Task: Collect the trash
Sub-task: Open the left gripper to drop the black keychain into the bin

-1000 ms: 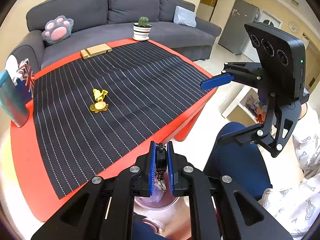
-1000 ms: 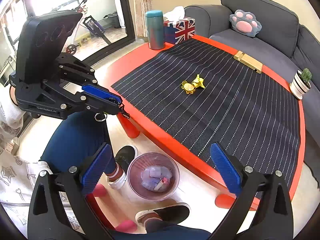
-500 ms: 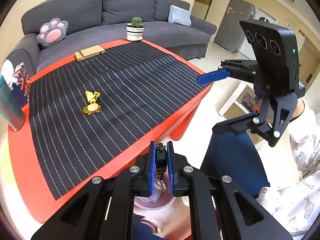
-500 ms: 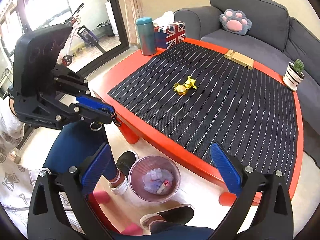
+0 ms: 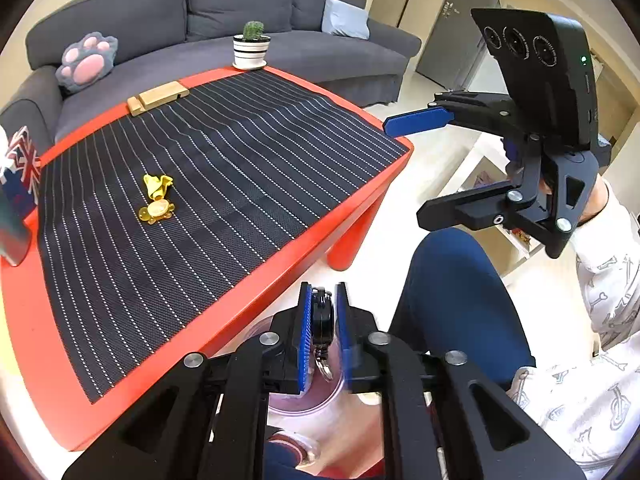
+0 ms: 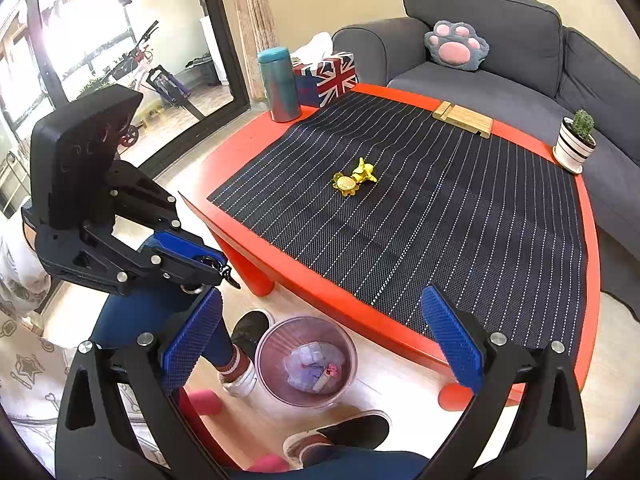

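My left gripper [image 5: 322, 292] hangs over a clear trash bin [image 5: 296, 404] on the floor by the red table. A black key reel with a metal ring [image 5: 322, 320] sits between its blue pads; the jaws are opening, and the reel still hangs there. In the right wrist view the left gripper [image 6: 218, 266] is above and left of the bin [image 6: 264, 344], which holds crumpled wrappers. My right gripper [image 6: 320, 294] is open and empty above the bin; it also shows as the right gripper [image 5: 402, 171]. Yellow trash [image 6: 354, 178] [image 5: 157, 199] lies on the striped mat.
The red table [image 6: 304, 280] carries a teal bottle [image 6: 280, 84], a flag tissue box [image 6: 326, 78], a wooden stand [image 6: 462, 118] and a potted cactus [image 6: 576, 140]. A grey sofa [image 5: 240, 0] wraps behind it. A person's blue-trousered legs and shoes [image 6: 244, 332] flank the bin.
The left pads have parted slightly around the reel. The right gripper has drifted a little to the right and up, staying open. The yellow trash has not moved.
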